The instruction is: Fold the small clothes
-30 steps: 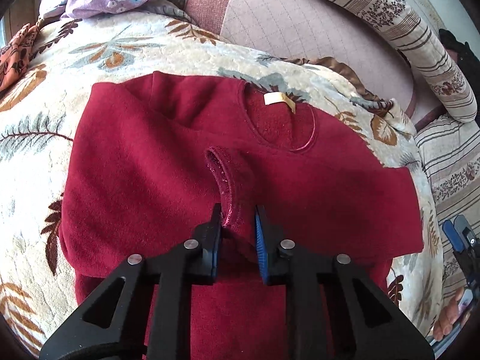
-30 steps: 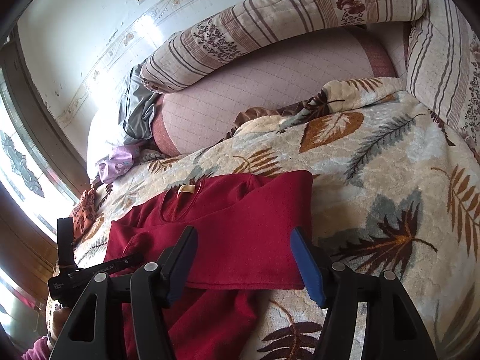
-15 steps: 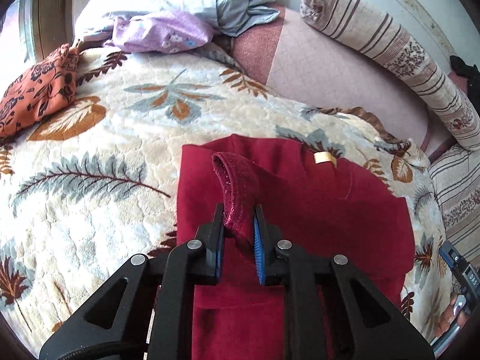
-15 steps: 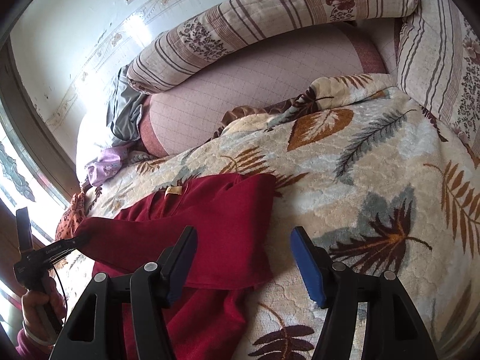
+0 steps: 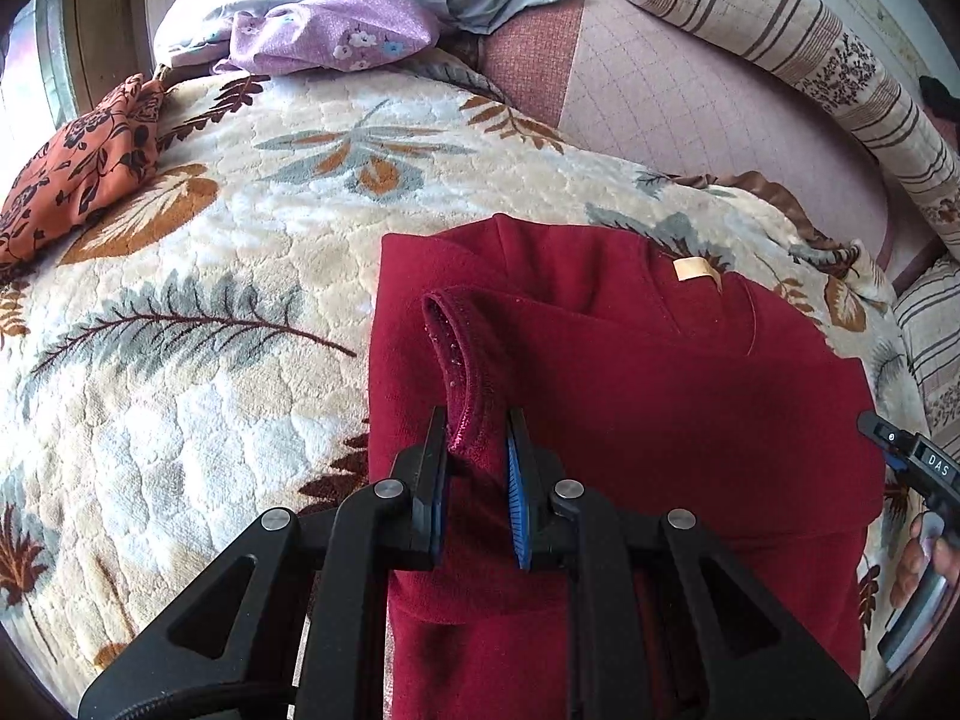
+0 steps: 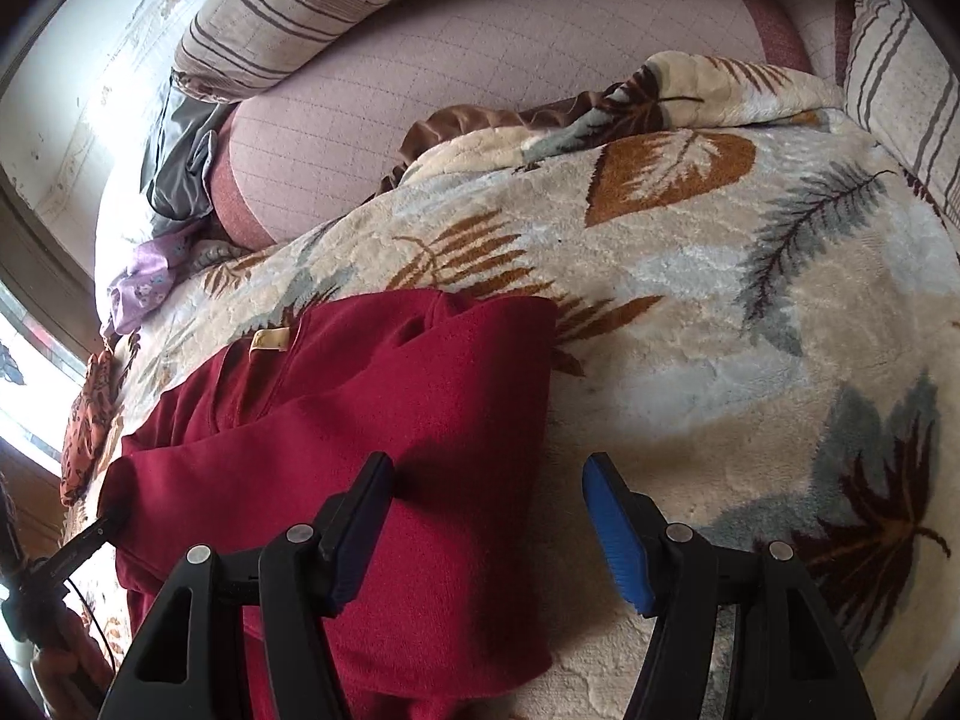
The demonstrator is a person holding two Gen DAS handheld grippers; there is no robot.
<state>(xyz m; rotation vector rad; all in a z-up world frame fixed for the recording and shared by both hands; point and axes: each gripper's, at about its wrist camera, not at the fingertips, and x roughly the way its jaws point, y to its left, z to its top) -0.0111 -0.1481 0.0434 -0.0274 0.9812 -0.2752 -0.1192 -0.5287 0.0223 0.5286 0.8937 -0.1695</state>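
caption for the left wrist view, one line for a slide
Left gripper pinches the sleeve cuff of a red sweater on a leaf-print blanket.

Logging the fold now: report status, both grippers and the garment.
Left gripper shut on sleeve cuff, held over red sweater. Right gripper open, empty, above sweater's right edge. Sweater flat on leaf-print blanket; nothing in the way.

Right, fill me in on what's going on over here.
A person is folding a red sweater on a leaf-patterned blanket, with a gripper in each hand. The left gripper is clamped on the sleeve cuff, holding it over the sweater's body. The right gripper is open and empty, above the sweater's right edge, which is already folded in. Other clothes, an orange floral piece and a purple one, lie at the blanket's far side.
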